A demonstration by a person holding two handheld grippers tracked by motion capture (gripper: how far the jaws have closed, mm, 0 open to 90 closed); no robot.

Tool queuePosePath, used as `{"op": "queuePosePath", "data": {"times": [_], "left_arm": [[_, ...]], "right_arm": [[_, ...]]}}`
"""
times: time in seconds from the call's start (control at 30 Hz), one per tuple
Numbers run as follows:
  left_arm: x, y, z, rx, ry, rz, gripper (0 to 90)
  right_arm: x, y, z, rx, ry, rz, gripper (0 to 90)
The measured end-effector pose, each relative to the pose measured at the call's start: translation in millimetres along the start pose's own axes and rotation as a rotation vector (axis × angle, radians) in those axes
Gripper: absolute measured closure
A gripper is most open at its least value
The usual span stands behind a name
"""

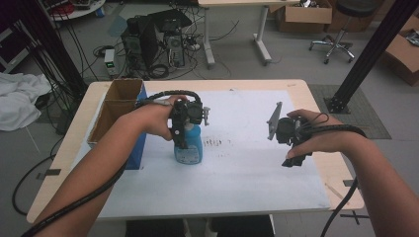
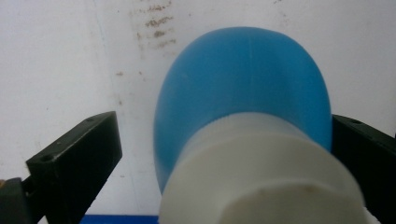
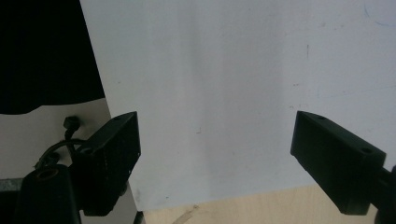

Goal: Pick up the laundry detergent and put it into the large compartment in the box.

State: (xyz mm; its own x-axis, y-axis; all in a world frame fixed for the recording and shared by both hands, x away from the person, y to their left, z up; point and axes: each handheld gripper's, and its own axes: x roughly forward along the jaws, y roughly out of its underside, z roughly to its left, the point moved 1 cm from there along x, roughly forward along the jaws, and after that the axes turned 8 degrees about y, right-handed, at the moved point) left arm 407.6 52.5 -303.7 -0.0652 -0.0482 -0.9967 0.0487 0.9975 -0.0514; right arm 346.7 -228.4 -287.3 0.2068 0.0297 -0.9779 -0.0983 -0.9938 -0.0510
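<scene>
The left gripper [image 2: 224, 154] stands wide over the blue bottle [image 1: 188, 146] upright mid-table, one jaw touching and one clear, so an uneven close could tip it; the right gripper [image 3: 215, 154] gapes empty over the sheet [image 3: 210, 70]

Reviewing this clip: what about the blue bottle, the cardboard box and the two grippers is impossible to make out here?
- Blue bottle: label print too small in the high view; its top sits under the left gripper.
- Left gripper view: cap blurred and cut off at the bottom edge; whether both jaws touch the bottle is unclear.
- Cardboard box: contents hidden by its walls.
- Right gripper: the hand covers it in the high view.
</scene>
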Motion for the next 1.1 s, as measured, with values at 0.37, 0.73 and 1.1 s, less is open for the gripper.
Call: {"op": "queuePosePath", "data": {"times": [0.37, 0.73, 1.1], "left_arm": [[-1.5, -2.5, -0.3, 0.008, -0.004, 0.014, 9.0], [1.3, -4.8, -0.6, 0.014, 0.002, 0.024, 13.4], [1.6, -3.2, -1.0, 0.015, 0.001, 0.020, 15.3]], "right_arm": [[0.9, 1.2, -0.6, 0.010, 0.000, -0.005, 16.1], [2.0, 4.9, -0.5, 0.018, -0.003, -0.006, 16.1], [3.9, 4.5, -1.2, 0.018, -0.002, -0.011, 16.1]]}}
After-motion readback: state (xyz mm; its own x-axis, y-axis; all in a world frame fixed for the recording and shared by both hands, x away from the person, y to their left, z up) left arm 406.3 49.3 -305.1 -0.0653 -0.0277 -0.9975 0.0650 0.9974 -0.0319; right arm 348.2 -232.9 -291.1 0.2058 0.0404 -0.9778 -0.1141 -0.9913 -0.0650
